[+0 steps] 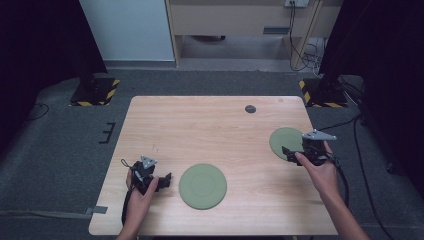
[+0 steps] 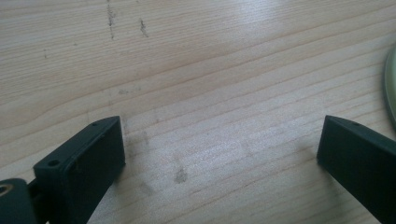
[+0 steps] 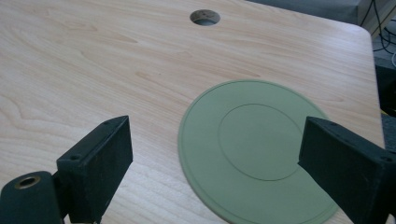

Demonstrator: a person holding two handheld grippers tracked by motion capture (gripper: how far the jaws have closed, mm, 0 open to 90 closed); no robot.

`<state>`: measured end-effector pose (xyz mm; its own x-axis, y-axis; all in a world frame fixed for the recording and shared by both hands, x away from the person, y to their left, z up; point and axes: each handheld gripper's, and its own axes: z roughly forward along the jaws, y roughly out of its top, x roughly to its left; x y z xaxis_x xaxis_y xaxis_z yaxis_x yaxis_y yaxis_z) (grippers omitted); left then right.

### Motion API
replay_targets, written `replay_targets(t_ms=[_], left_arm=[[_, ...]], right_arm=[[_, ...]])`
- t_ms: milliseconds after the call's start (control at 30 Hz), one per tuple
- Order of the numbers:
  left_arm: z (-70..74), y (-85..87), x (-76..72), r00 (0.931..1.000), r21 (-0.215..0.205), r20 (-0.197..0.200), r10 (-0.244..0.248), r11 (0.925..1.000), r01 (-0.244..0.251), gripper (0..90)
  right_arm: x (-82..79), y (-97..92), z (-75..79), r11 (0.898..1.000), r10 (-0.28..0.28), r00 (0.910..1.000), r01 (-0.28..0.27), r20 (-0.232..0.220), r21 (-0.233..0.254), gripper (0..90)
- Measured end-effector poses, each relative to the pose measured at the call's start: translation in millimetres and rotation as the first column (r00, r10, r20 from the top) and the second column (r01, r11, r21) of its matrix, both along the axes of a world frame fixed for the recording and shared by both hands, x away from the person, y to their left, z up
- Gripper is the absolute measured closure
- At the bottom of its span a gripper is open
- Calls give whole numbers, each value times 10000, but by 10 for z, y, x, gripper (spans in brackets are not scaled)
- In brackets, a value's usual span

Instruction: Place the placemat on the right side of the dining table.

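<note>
Left gripper [image 1: 161, 181] is sitting jaws apart over bare table [image 1: 200, 130], gripping nothing; the near green disc [image 1: 202, 186] is lying just to its right. Right gripper [image 1: 289, 152] is hovering jaws spread, holding nothing, at the near edge of the far green disc [image 3: 252, 149], which is lying flat straight ahead between the jaws. No readable writing anywhere.
</note>
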<state>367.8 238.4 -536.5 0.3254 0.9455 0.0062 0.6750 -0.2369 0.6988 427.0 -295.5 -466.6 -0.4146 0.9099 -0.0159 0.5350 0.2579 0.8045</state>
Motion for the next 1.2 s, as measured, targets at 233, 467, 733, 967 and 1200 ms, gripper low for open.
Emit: replay_targets(t_ms=[233,467,733,967,1200], left_arm=[[0,1,-2,10000,-1,2,-28,10000,28,2],[0,2,-3,10000,-5,-4,-54,10000,54,3],[0,3,-5,10000,-7,-3,-76,10000,76,3],[1,4,-8,9999,-8,-10,-124,9999,124,3],[1,4,-9,9999,-9,-11,-129,9999,129,3]], right_arm=[[-35,99,-61,9995,295,9994,-292,-193,143,99],[-69,235,-153,9976,617,9969,-600,-480,356,98],[-114,373,-245,9951,943,9933,-921,-662,352,99],[-144,460,-318,9933,1134,9907,-1115,-754,296,103],[-186,573,-396,9906,1363,9867,-1352,-883,192,105]])
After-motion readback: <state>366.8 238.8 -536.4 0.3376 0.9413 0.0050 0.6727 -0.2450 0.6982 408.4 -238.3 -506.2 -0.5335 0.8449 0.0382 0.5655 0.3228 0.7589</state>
